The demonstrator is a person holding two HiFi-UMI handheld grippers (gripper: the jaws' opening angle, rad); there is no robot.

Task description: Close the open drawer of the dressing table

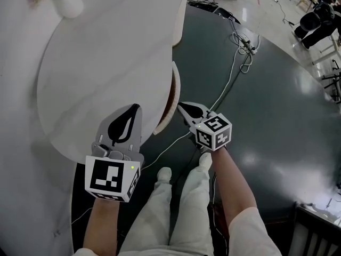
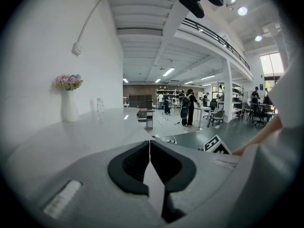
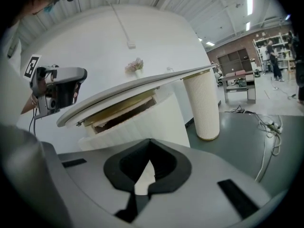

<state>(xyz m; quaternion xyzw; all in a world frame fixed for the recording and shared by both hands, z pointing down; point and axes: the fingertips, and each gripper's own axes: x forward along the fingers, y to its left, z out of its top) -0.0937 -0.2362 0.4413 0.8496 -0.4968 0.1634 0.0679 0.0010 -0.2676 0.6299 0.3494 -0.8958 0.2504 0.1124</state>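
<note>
The round white dressing table (image 1: 101, 73) fills the left of the head view. Its drawer (image 1: 175, 84) stands pulled out at the table's right edge, showing a curved white front and a brown inside. My right gripper (image 1: 181, 106) is shut and empty, its tip just right of the drawer front. In the right gripper view the ribbed drawer front (image 3: 142, 125) lies straight ahead of the right gripper (image 3: 150, 142), under the table top (image 3: 133, 93). My left gripper (image 1: 135, 107) is shut and empty, hovering over the table top (image 2: 90, 134) near its edge.
A white vase of flowers (image 1: 63, 0) stands at the table's far side. A ribbed white table leg (image 3: 202, 106) rises from the dark floor. Cables (image 1: 242, 49) trail across the floor to the right. The person's legs (image 1: 176, 207) are below. Black chairs (image 1: 318, 21) stand far right.
</note>
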